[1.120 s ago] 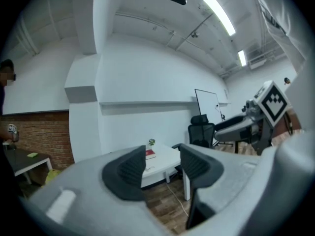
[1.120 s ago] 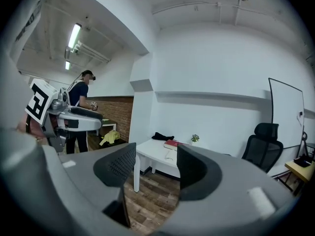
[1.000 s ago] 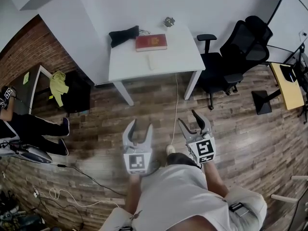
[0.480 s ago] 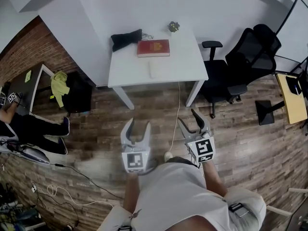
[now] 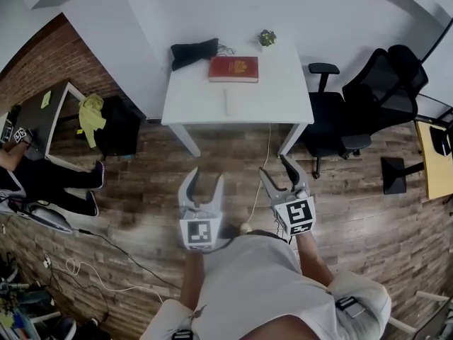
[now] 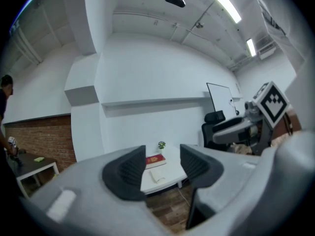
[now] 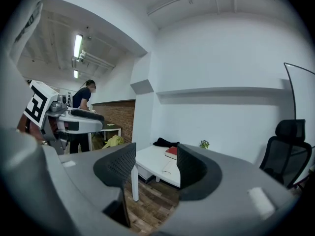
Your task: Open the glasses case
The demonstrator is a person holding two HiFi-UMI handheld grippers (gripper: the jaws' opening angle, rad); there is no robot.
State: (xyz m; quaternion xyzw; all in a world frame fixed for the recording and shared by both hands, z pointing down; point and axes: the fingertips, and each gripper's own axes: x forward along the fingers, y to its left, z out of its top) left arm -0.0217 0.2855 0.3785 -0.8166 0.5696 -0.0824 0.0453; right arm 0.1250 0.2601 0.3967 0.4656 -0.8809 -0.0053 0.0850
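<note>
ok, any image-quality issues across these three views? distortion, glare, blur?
Head view: strong fisheye bowing of walls and floorboards; the pale oblong item barely contrasts with the white rectangular table. Left gripper view: dark vignetted corners, bright ceiling strip light, near dark ribbed fingers soft. Right gripper view: same vignette, glaring overhead tube light.

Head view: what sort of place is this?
Most likely an office or lab workspace: a white table with black office chairs beside it, a second desk by a brick wall, and a wood-plank floor.
</note>
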